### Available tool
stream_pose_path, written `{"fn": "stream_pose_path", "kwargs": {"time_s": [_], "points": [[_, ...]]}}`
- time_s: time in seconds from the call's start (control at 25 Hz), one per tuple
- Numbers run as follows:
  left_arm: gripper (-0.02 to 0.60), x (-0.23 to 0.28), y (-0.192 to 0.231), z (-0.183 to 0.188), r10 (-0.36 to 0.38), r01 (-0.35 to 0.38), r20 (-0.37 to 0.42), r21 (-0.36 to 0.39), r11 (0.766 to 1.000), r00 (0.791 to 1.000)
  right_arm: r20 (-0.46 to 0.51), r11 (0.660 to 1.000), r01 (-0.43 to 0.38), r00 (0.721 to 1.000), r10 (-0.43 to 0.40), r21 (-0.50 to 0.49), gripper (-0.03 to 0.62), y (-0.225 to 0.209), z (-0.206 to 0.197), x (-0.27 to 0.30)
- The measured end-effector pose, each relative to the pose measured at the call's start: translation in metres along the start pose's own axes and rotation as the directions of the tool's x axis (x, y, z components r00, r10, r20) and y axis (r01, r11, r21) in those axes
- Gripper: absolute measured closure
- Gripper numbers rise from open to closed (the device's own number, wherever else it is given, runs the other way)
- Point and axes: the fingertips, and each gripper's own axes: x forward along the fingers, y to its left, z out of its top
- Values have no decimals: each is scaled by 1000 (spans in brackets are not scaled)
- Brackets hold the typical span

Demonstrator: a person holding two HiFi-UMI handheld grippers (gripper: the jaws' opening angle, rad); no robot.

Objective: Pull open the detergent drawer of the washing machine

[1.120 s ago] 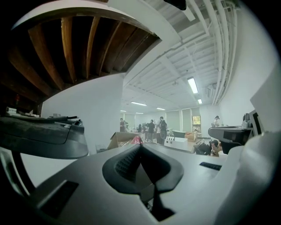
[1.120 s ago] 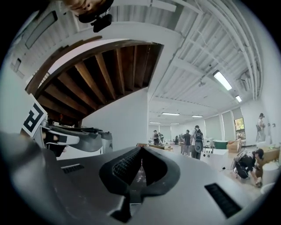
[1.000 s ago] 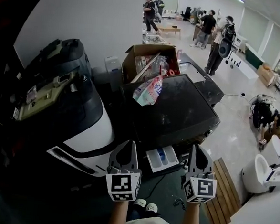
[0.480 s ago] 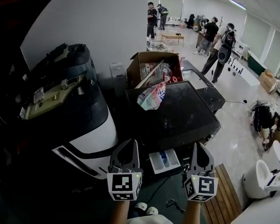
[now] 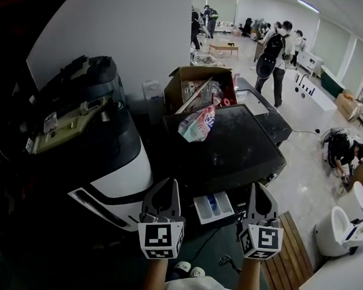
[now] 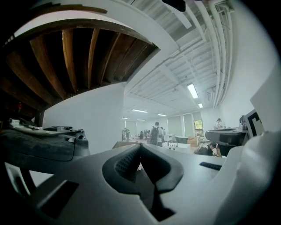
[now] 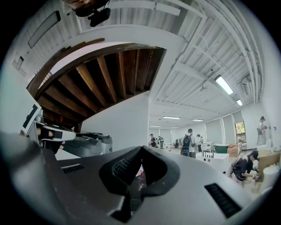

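White plastic detergent drawer (image 5: 212,207) stands pulled out from the front of the dark washing machine (image 5: 231,148), compartments exposed; the pull appears complete. Left gripper (image 5: 164,193) and right gripper (image 5: 259,197) flank it without contact, jaws pressed together, holding nothing.

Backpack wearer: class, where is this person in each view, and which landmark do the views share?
Head view: backpack wearer top right, on the open floor.
Left gripper view: small, near centre.
Right gripper view: right of centre.
Landmark: white wall, left of the person in all.
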Motion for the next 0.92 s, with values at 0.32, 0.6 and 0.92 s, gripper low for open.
{"fn": "stream_pose_path", "kwargs": {"time_s": [0.32,0.6,0.92], "points": [[569,1,1,2,-4,4,4,-3,1000,1000,-3,1000,4,1000,-4,-8,582,1,-1,2],[569,1,-1,2,-10,10,4,-4,1000,1000,-8,1000,19,1000,-19,-10,582,-4,-1,0],[569,3,-4,1,-15,15,4,7,1000,1000,-8,1000,25,1000,-25,-3,582,-8,0,0]]}}
